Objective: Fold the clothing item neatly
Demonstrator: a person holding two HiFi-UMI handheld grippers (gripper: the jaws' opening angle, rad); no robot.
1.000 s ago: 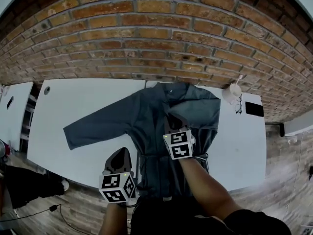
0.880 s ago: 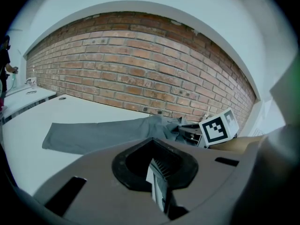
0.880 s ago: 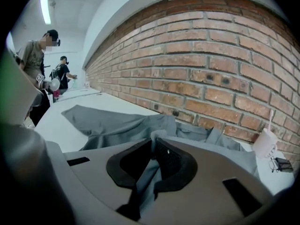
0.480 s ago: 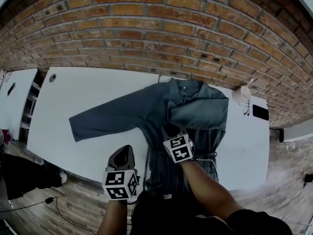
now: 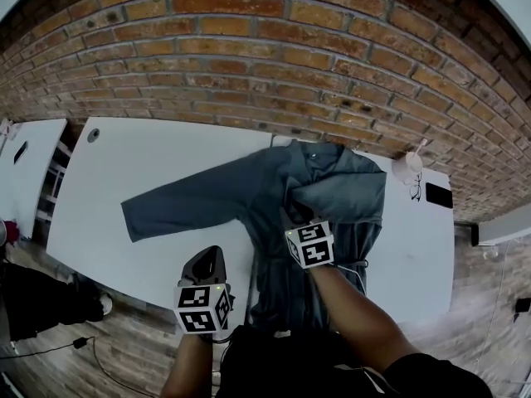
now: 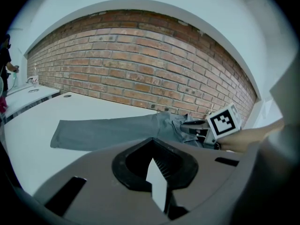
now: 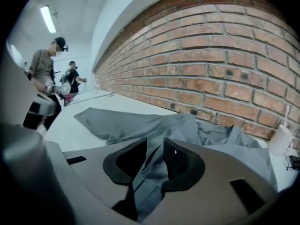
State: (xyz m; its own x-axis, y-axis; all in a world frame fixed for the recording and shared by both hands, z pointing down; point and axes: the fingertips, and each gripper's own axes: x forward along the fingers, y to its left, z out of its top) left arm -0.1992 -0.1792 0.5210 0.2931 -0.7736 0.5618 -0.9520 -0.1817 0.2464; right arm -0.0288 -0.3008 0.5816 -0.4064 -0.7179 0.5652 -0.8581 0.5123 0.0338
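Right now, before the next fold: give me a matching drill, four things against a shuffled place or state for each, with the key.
Things:
1. left gripper
2. right gripper
3. outstretched sleeve
4. phone

Place or state:
A. spread flat on the table, toward the left of the head view
B. jaws apart over the shirt
C. at the table's right end
D. jaws together, nothing in them

Pairs: 1-D, 2-B, 3-A, 4-C.

The right gripper's jaws have just been opening. Shirt fabric shows between them, and the pads are not pressing on it.
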